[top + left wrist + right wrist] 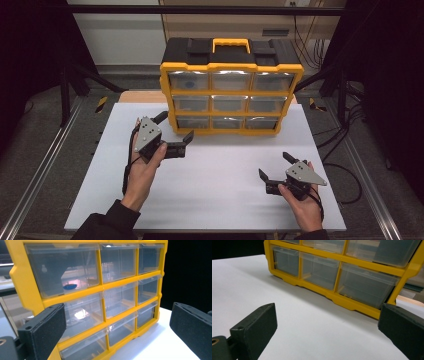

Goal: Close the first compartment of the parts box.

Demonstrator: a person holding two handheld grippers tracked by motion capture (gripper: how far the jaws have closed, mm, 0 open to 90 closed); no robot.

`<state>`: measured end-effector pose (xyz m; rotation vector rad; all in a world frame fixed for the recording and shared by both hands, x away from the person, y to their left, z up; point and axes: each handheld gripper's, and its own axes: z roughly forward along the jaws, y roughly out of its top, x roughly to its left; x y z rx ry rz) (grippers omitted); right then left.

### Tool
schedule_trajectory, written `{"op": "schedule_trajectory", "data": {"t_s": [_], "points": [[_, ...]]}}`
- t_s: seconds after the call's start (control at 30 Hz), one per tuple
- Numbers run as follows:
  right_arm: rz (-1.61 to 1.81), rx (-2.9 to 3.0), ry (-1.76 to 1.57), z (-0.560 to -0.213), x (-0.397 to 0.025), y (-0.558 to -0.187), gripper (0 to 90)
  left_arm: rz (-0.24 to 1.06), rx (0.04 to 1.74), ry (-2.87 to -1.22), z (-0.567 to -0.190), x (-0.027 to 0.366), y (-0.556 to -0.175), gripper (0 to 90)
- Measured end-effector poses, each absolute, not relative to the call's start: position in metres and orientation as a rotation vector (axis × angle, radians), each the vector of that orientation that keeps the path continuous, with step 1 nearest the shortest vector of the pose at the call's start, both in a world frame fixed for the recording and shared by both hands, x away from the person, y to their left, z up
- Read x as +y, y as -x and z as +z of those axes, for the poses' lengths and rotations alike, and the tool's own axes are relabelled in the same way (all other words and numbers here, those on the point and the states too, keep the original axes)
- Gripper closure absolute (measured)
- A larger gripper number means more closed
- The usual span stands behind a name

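A yellow organizer (pixel 231 95) with a black top, a yellow handle (pixel 231 45) and nine clear drawers stands upright at the far middle of the white board (pixel 215 190). My left gripper (pixel 176 126) is open just in front of the organizer's lower left corner, with nothing between its jaws. In the left gripper view the organizer (pixel 100 287) is close, and a small blue thing (pixel 70 286) lies in its top left drawer. My right gripper (pixel 274 165) is open at the near right, well apart from the organizer (pixel 342 277), and holds nothing.
A wooden surface (pixel 142 96) shows behind the board's far left corner. Metal rails (pixel 45 165) run along both sides of the table. Cables (pixel 345 165) lie off the right edge. Black stands (pixel 67 85) rise at the far left and right.
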<state>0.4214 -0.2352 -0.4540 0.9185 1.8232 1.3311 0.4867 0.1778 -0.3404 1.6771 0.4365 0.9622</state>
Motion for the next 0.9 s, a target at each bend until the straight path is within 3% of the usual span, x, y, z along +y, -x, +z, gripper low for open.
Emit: {"op": "schedule_trajectory", "data": {"t_s": [0.9], "points": [[1.327, 1.827, -0.911, -0.454, -0.234, -0.421, 2.6, 1.035, 0.486, -1.635, -0.330, 0.240, -0.465, 0.6]]}}
